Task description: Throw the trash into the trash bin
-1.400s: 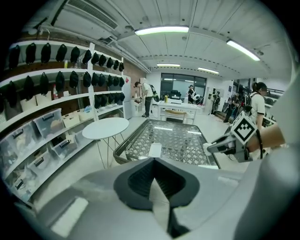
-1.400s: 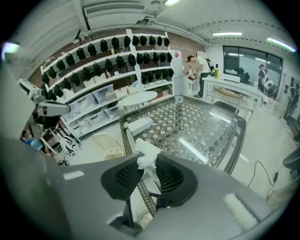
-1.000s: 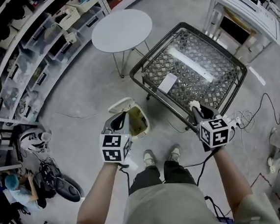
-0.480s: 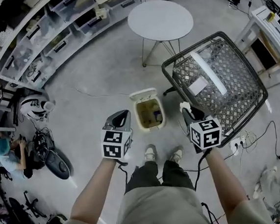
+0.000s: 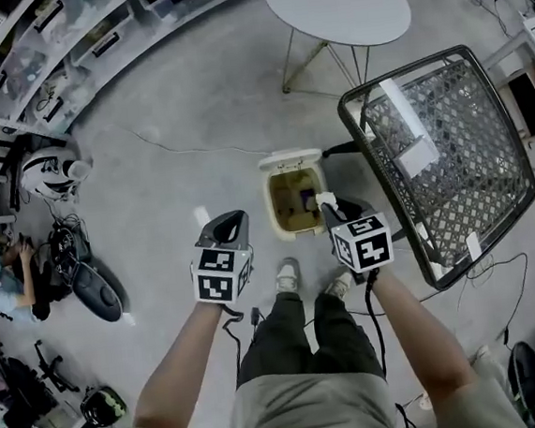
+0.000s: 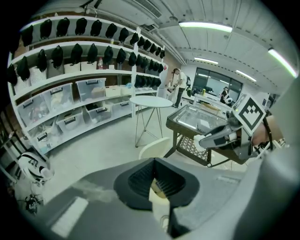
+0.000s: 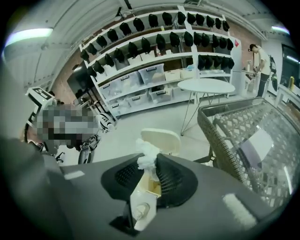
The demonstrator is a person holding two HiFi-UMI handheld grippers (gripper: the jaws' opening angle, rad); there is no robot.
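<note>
An open cream trash bin (image 5: 290,206) stands on the floor, its lid (image 5: 290,159) tipped back and some rubbish inside. My right gripper (image 5: 329,208) hangs at the bin's right rim, shut on a crumpled white tissue (image 5: 323,197). In the right gripper view the tissue (image 7: 147,153) sticks out past the jaw tips, with the bin lid (image 7: 161,137) behind it. My left gripper (image 5: 230,225) hovers to the left of the bin, jaws together with nothing in them. The left gripper view shows the bin lid (image 6: 153,147) ahead and the right gripper (image 6: 205,140) beyond it.
A black table with a glass-over-mesh top (image 5: 495,233) stands close on the bin's right, a white paper (image 5: 419,156) on it. A round white table (image 5: 337,4) is farther back. Shelves with bins (image 5: 37,70) line the left; cables and gear (image 5: 87,292) lie below them.
Both grippers have swung left from the mesh table toward the bin and come lower. The right gripper has carried the tissue from the table's edge to the bin's right rim.
</note>
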